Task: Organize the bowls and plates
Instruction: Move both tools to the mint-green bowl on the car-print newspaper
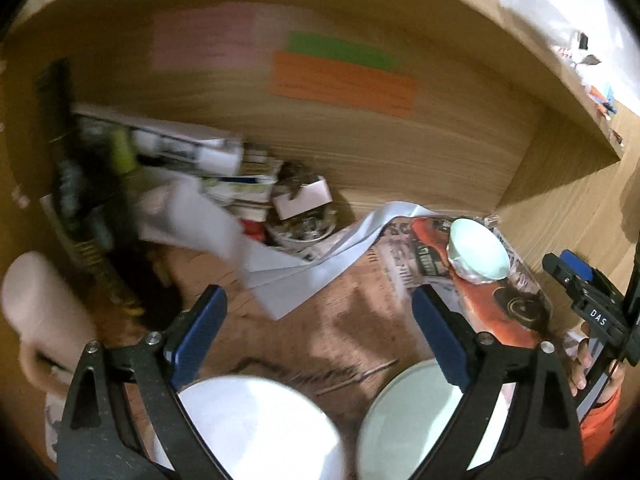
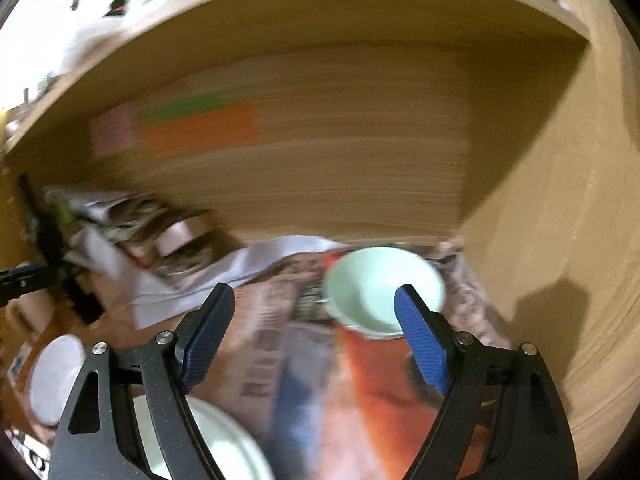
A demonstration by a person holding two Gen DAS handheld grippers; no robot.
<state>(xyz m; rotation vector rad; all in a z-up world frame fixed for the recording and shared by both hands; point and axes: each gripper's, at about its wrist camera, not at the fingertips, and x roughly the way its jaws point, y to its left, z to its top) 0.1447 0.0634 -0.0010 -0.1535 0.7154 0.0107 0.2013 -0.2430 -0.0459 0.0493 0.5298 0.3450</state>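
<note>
My left gripper (image 1: 320, 300) is open with nothing between its blue pads, above the wooden shelf floor. Just below it lie a white plate (image 1: 256, 428) and a pale green plate (image 1: 412, 416), side by side. A small pale green bowl (image 1: 478, 254) sits on a newspaper (image 1: 508, 304) at the back right. My right gripper (image 2: 314, 292) is open and empty; the green bowl (image 2: 376, 288) lies just beyond its right finger, apart from it. The green plate (image 2: 224, 440) and the white plate (image 2: 56, 376) show at the lower left of the right wrist view.
A wooden cubby encloses everything, with pink, green and orange paper notes (image 1: 344, 80) on its back wall and a side wall (image 2: 540, 240) close on the right. Books, loose white sheets (image 1: 276, 276) and a small box (image 1: 302, 198) clutter the back left. A pale roll (image 1: 44, 304) lies at the left.
</note>
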